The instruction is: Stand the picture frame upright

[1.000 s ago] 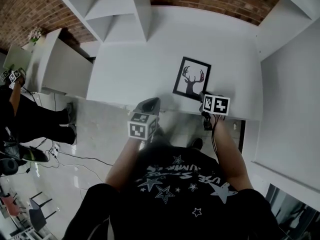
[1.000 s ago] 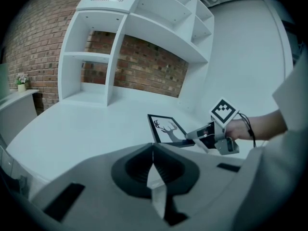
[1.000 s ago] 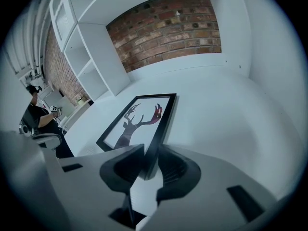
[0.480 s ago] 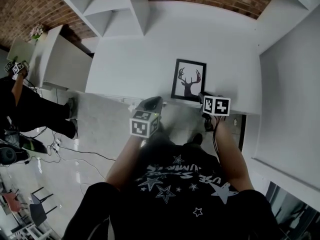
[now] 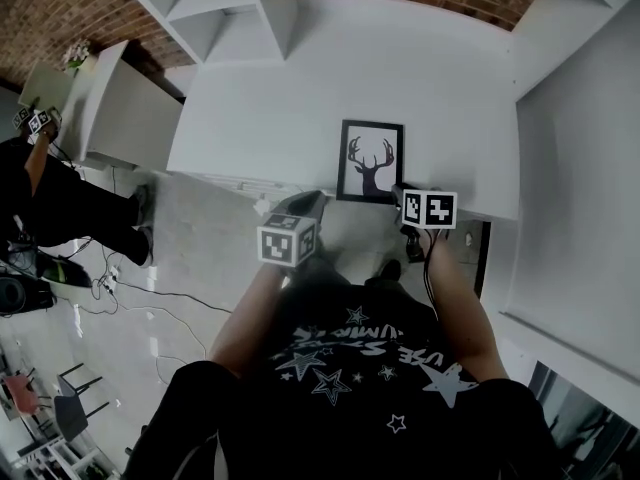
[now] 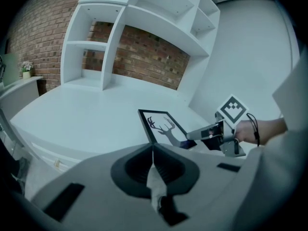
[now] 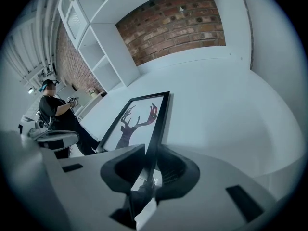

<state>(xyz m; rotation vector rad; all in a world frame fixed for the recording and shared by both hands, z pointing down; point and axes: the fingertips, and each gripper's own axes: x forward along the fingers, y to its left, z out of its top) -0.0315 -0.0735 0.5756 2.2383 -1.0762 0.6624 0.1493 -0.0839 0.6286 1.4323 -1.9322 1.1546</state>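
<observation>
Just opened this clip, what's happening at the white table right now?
A person with a two-jaw gripper in each hand is working on a black picture frame with a deer silhouette. It lies face up near the front edge of the white table, not yet stood up. The right gripper is at the frame's near right corner; its jaws have just been closing, with the frame's edge between them, apparently gripped. The left gripper is shut and empty, apart from the frame.

Black picture frame (image 5: pixel 370 161), dark deer silhouette (image 5: pixel 372 168) on white — white table (image 5: pixel 290 88), red-brown brick wall (image 5: pixel 60 18).
</observation>
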